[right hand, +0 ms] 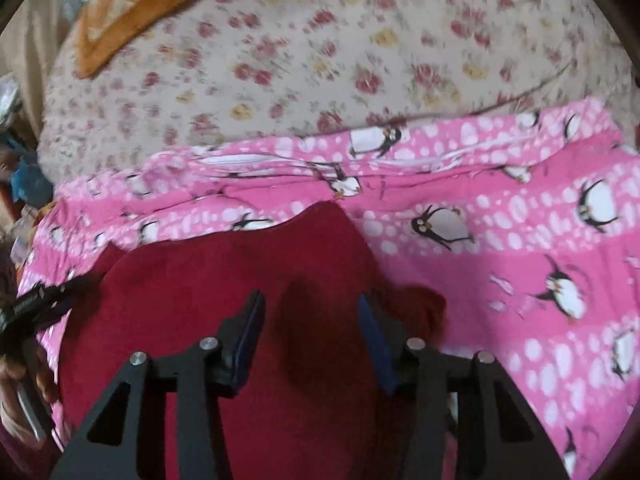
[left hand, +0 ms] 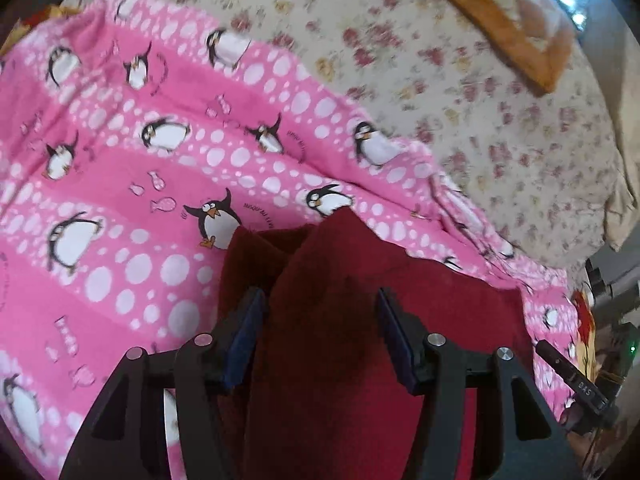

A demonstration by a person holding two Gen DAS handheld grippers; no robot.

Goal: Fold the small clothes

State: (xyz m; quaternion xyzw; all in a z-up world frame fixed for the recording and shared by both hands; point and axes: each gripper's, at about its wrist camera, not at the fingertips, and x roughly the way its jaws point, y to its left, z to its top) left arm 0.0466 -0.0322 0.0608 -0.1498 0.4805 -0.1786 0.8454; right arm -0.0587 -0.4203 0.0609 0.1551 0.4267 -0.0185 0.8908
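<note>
A dark red garment [left hand: 336, 280] lies on a pink penguin-print blanket [left hand: 120, 168]. My left gripper [left hand: 320, 300] is open just above the garment's left part, with red cloth bunched up between its blue pads [left hand: 248, 332]. My right gripper [right hand: 310, 304] is open over the same garment [right hand: 224, 280], its jaws wide apart with cloth lying between them, not pinched. The other gripper's black tip shows at the right edge of the left wrist view [left hand: 576, 376] and at the left edge of the right wrist view [right hand: 36, 308].
The blanket [right hand: 520, 248] covers a bed with a cream floral sheet [left hand: 440, 80] behind it. An orange patterned cushion [left hand: 520, 20] lies at the far side; it also shows in the right wrist view [right hand: 132, 4]. Clutter sits past the bed's edge [right hand: 20, 176].
</note>
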